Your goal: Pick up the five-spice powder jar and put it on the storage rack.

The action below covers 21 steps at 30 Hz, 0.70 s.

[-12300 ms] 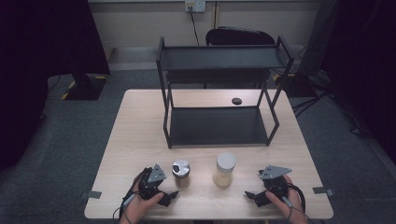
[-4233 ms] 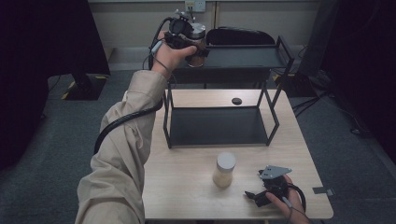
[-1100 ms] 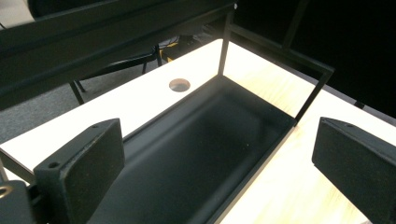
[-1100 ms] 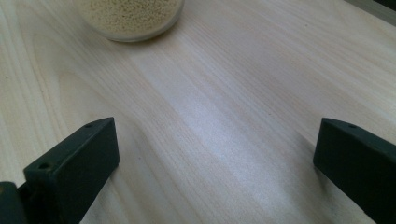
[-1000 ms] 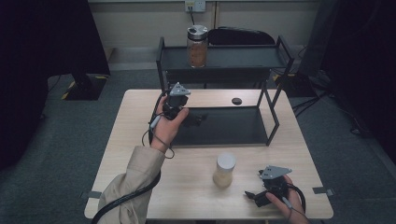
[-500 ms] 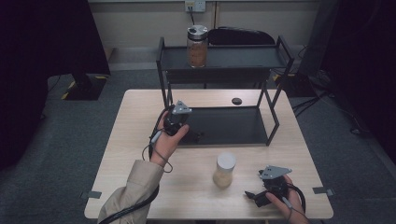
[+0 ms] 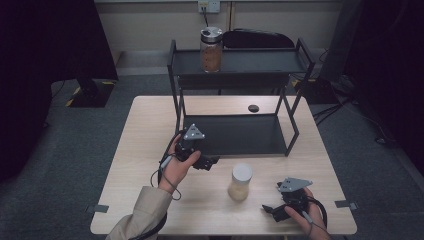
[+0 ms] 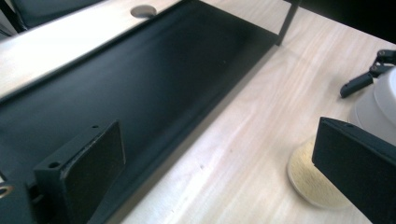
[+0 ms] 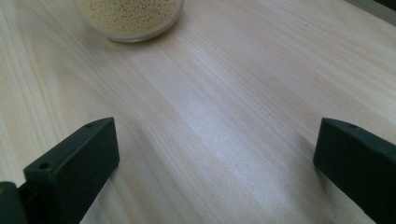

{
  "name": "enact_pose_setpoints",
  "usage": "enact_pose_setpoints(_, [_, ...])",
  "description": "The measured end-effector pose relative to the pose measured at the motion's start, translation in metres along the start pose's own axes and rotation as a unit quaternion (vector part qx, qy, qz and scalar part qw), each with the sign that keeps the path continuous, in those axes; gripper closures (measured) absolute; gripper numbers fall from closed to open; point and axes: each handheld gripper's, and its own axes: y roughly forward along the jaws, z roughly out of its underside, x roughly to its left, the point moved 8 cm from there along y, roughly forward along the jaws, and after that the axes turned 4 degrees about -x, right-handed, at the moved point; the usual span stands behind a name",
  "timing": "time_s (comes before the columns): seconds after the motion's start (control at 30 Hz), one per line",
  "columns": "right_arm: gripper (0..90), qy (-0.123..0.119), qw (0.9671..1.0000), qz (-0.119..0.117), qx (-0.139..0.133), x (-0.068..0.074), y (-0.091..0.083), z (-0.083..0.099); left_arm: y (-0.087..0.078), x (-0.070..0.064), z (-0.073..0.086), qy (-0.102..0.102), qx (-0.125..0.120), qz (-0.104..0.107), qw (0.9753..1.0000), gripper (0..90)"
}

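A glass jar of brown contents with a silver lid (image 7: 211,49) stands on the top tier of the black rack (image 7: 240,62). A white-lidded jar of pale grains (image 7: 240,182) stands on the table in front of the rack. My left gripper (image 7: 209,163) hovers open and empty at the front left of the lower shelf (image 8: 116,93), with the pale jar (image 8: 376,105) just beyond its right jaw. My right gripper (image 7: 272,210) rests open near the table's front edge, right of that jar. In the right gripper view the pale jar (image 9: 130,16) stands ahead of the gripper (image 9: 215,168), apart from it.
The wooden table (image 7: 150,130) has a round cable hole (image 7: 253,108) behind the rack. The rack's legs (image 7: 291,125) stand mid-table. A dark chair (image 7: 260,39) sits beyond the far edge. The other gripper's tips (image 8: 369,77) lie past the jar.
The brown jar went from the table up to the top shelf and was let go. My left gripper has since come down and back toward the pale jar. The right gripper stayed put.
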Motion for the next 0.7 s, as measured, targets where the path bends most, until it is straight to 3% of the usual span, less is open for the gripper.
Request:
enact_pose_setpoints(0.33, [0.0,0.0,1.0,0.0,0.0,0.0,0.0,0.0,0.001,-0.004,0.033,-0.023,0.008,0.022,0.9995,1.8])
enact_pose_setpoints(0.7, [0.0,0.0,1.0,0.001,0.0,0.0,0.0,0.0,0.0,-0.008,0.062,-0.031,0.016,0.028,0.999,1.8])
